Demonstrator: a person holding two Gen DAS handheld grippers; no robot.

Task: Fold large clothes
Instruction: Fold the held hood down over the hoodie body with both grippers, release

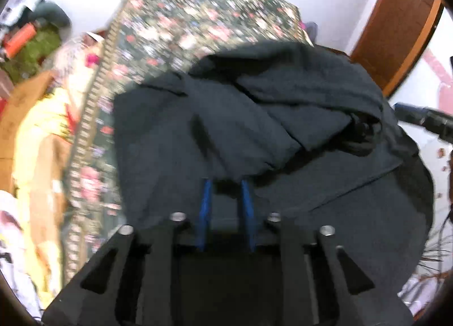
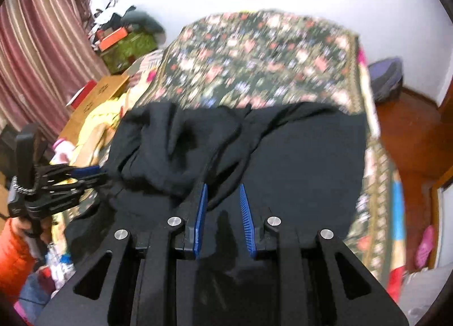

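A large dark navy garment (image 1: 283, 116) lies crumpled on a floral bedspread (image 1: 203, 23), one loose fold thrown across its middle. My left gripper (image 1: 226, 184) points down at it, blue fingers (image 1: 206, 201) apart, tips at the edge of that fold, and no cloth pinched. In the right wrist view the same garment (image 2: 297, 161) covers the near part of the bed (image 2: 269, 57). My right gripper (image 2: 222, 191) hovers over it with its blue fingers apart; a ridge of cloth runs beneath the gap. The left gripper (image 2: 99, 171) sits at the garment's left edge, held by a hand in an orange sleeve (image 2: 14, 252).
Yellow cloth (image 1: 42, 133) and cardboard boxes (image 2: 96, 96) crowd the bed's left side. Beyond them hang striped curtains (image 2: 42, 51), with a cluttered pile (image 2: 124, 40) in the corner. A wooden floor (image 2: 407, 133) and a purple bag (image 2: 386, 76) lie right of the bed.
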